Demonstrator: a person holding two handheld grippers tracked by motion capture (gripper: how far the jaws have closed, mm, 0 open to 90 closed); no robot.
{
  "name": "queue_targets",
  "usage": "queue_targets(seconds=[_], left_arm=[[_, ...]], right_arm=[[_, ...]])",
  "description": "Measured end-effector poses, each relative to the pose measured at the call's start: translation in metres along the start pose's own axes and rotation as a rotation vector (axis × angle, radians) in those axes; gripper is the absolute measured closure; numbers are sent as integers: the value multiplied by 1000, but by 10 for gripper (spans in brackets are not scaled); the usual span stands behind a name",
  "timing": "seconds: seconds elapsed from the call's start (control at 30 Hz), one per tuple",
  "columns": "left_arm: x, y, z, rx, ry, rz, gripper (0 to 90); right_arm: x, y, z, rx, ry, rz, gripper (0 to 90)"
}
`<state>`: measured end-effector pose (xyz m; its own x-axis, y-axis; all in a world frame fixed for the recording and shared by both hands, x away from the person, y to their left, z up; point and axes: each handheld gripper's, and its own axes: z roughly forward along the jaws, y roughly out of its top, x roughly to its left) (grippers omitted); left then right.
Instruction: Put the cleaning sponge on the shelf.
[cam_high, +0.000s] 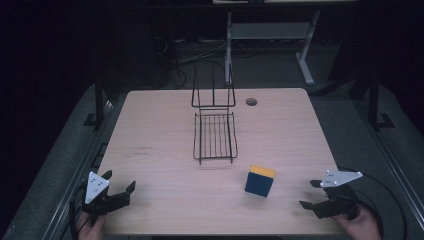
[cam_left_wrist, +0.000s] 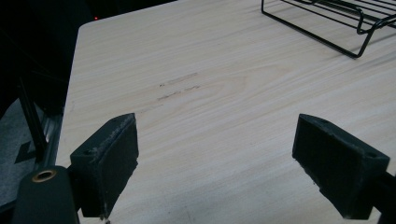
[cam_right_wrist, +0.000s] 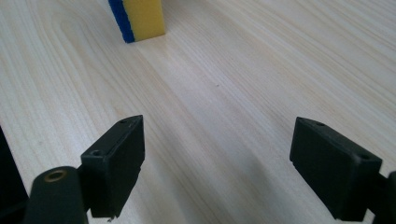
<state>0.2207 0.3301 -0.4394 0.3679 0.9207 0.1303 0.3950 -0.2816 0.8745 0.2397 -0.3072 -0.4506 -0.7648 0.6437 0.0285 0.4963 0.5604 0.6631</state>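
A: Where do the grippers sit?

B: The left gripper (cam_high: 121, 190) is at the near left corner of the table (cam_high: 160, 200), jaws spread wide with nothing between them. The right gripper (cam_high: 310, 194) is at the near right edge, just as wide apart and holding nothing.

A: And the things?

B: A sponge (cam_high: 260, 181), yellow and blue, stands on edge right of centre, well apart from both. A black wire rack (cam_high: 215, 136) sits mid-table behind it.
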Motion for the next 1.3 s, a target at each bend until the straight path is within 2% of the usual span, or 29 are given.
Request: queue_targets(seconds=[0.23,0.53,1.3], left_arm=[[-1,1,1,1,-1,3,139],[-4,1,-1,-5,-5,10,139],[-4,1,0,-2,-4,7,139]], right_arm=[[4,3,2,1,23,-17,176],[12,11,2,-9,28,-46,175],[29,47,19,-14,132,-121,170]])
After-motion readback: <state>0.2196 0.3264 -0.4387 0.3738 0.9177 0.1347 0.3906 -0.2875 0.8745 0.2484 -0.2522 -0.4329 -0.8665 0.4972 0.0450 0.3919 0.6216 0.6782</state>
